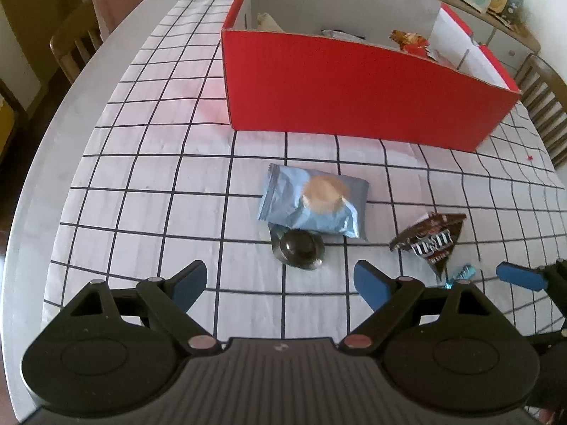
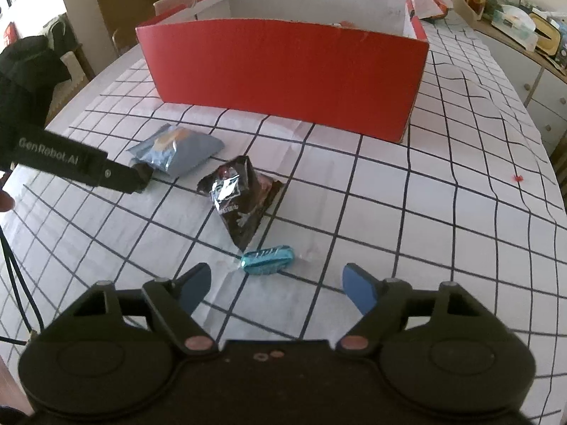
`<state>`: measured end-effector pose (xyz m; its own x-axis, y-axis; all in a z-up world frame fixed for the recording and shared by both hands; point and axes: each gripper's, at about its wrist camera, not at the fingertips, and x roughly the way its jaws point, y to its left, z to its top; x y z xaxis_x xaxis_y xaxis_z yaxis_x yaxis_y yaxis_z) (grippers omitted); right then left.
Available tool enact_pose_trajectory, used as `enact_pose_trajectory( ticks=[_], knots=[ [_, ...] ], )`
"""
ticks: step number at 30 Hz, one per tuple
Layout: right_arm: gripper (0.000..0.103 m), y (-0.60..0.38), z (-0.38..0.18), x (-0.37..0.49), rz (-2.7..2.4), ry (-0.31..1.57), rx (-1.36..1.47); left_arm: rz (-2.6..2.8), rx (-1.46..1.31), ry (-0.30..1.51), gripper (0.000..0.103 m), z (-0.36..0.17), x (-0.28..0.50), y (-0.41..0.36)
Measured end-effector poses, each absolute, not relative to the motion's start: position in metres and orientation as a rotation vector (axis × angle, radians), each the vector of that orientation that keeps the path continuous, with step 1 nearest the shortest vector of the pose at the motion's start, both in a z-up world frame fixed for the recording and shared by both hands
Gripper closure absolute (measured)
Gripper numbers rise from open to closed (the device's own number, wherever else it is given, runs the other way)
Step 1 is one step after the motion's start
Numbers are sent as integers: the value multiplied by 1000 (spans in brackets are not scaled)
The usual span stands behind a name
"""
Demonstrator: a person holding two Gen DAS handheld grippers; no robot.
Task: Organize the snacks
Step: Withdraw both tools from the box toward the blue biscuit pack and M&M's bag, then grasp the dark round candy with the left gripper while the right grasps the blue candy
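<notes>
The left gripper (image 1: 280, 283) hangs over the bench (image 1: 141, 177), which wears a white cloth ruled in dark squares. Its blue-padded fingers (image 1: 370, 285) are spread wide with nothing between them. Just ahead, at twelve o'clock from the gap, lies a small dark round sweet (image 1: 299, 249) in clear wrap, and touching its far edge is a light blue biscuit packet (image 1: 315, 200) lying flat. At two o'clock from the sweet sits a dark brown chocolate bag (image 1: 430, 239), apart from the blue packet. A small teal candy (image 1: 460, 274) peeks out near the bag's lower tip, at four o'clock from it.

A red box (image 1: 354, 99) stands open-topped at twelve o'clock beyond the packets, well apart from them, with a few wrapped snacks (image 1: 409, 40) showing inside against its pale inner wall.

The right gripper (image 2: 274, 287) also has its fingers (image 2: 358, 292) spread, with nothing pinched. The teal candy (image 2: 267, 258) lies on the cloth just ahead of the gap, at twelve o'clock, clear of both pads. The chocolate bag (image 2: 242, 194) lies at eleven o'clock beyond it, its tip near the candy, and the blue packet (image 2: 177, 154) lies farther at ten o'clock. The left gripper's black arm (image 2: 81, 168) reaches in from nine o'clock, ending beside that packet. The red box (image 2: 283, 71) fills the far side of the bench (image 2: 460, 212).
</notes>
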<state>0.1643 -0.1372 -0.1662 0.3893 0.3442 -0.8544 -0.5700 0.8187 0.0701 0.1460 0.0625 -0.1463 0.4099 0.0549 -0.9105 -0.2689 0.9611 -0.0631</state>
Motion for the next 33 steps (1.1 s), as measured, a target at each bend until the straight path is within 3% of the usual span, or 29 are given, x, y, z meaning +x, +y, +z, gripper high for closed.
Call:
enact_pose_trajectory(
  ticks=[3,10,17,22,27,33],
  knots=[
    [26,-134,-169,165,599,1010,-268,216,-224,1143,17,-153,150,66],
    [36,-131,-170,164,617,973,-310,212,-241,1191,41,-166,159,68],
    [49,-135,-169,162,602,952,-314,216,-249,1189,46,-168,161,69],
    [63,-137,-167,161,592,945,-307,220,-274,1184,76,-167,164,73],
    [64,-140,-167,159,591,948,-297,215,-282,1182,86,-168,163,75],
    [55,-147,-167,156,571,964,-263,221,-287,1186,86,-166,159,77]
  ],
)
